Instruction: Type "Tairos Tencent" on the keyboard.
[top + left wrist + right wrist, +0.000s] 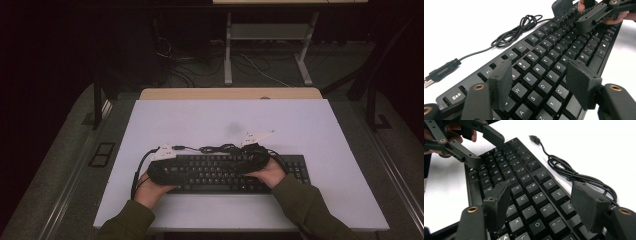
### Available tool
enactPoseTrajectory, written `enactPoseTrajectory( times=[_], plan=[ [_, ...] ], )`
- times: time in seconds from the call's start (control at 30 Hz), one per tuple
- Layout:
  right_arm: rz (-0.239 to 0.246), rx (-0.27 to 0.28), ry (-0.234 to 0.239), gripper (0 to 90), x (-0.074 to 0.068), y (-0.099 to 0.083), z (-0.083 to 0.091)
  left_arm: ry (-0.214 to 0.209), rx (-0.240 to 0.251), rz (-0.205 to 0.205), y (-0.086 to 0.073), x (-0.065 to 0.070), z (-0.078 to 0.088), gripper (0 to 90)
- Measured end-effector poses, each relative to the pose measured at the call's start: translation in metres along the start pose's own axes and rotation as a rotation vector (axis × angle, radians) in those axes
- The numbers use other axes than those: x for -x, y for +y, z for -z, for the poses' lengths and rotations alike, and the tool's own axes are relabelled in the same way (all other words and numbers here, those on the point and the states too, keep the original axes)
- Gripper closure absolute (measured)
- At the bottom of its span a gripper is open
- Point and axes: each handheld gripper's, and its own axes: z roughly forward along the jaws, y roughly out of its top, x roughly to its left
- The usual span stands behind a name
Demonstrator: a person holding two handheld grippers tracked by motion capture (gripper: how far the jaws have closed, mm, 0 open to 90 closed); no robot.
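Both grippers are hovering over the black keyboard (235,172), which is lying flat on the white tabletop (210,120), close to its near edge and a little right of centre. The left gripper (541,82) is hanging above the keyboard's left letter keys, its jaws standing partly apart with nothing between them and its pads clear of the keycaps. The right gripper (544,202) is sitting above the right-hand letter keys, jaws spread wide and gripping nothing, the keys showing plainly in the gap. The keyboard's black cable (215,148) is lying in a loose coil on the tabletop just behind the keyboard's far edge, and its USB plug (439,72) is resting on the white surface beside the keyboard's far left corner.
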Motion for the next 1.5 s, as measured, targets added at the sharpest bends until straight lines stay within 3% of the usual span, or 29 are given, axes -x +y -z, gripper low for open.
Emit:
enactPoseTrajectory(
  times=[0.27,0.63,0.8,0.97,1.13,1.5],
  plan=[
    [-0.002,0.016,-0.010,28.8,0.002,0.001,0.002,0.001,-0.015,-0.012,0.008,0.001,-0.003,55.5],
    [-0.003,0.023,-0.015,28.9,0.004,0.001,0.004,-0.018,-0.063,-0.045,0.019,0.006,-0.021,76.7],
    [-0.002,0.023,-0.015,28.9,0.004,0.002,0.005,-0.011,-0.063,-0.057,0.021,0.009,-0.026,87.0],
    [-0.002,0.019,-0.016,28.8,0.002,0.001,0.004,-0.006,-0.068,-0.058,0.019,0.009,-0.028,87.7],
    [0.000,0.013,-0.015,28.9,0.001,0.001,0.003,-0.007,-0.072,-0.031,0.017,0.007,-0.030,89.1],
    [0.003,0.014,-0.019,28.9,0.001,0.000,0.004,-0.011,-0.108,-0.043,0.014,0.005,-0.036,89.1]
  ],
)
